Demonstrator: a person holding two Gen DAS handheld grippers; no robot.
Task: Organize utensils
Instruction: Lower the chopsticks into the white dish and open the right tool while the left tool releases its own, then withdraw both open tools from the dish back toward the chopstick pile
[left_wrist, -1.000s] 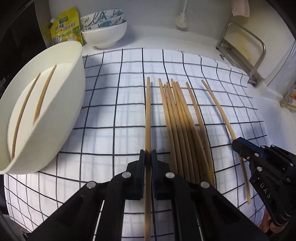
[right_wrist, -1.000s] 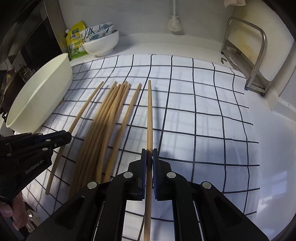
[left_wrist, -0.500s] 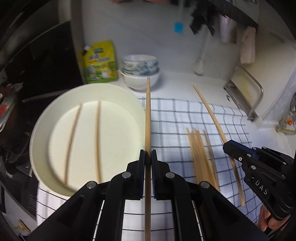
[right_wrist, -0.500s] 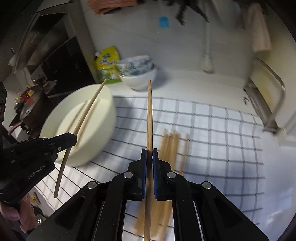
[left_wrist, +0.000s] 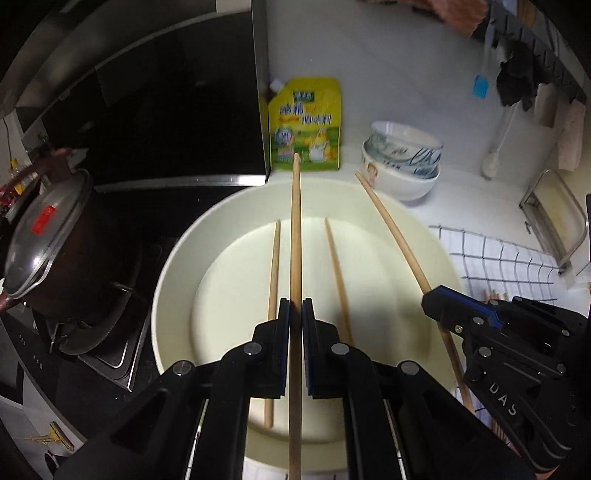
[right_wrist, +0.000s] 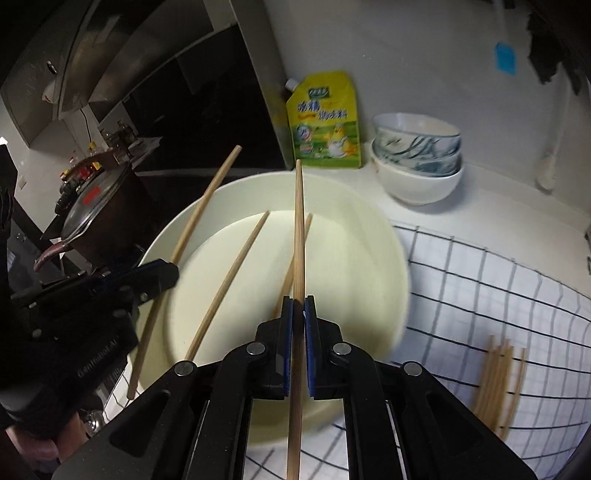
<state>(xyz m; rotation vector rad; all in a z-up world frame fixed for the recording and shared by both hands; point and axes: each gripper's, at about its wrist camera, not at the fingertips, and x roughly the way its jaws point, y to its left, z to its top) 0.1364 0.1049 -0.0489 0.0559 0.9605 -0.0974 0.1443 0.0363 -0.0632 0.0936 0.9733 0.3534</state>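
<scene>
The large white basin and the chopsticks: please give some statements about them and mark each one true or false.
1. Each gripper is shut on one chopstick. True: the left gripper clamps a chopstick, and the right gripper clamps another chopstick.
2. The large white basin is empty. False: two chopsticks lie on its bottom.
3. A bundle of chopsticks lies on the checked cloth. True.
4. The yellow pouch lies flat inside the basin. False: it stands upright behind the basin, against the wall.
5. The stacked bowls sit on the checked cloth. False: they stand on the bare white counter, beside the pouch.
</scene>
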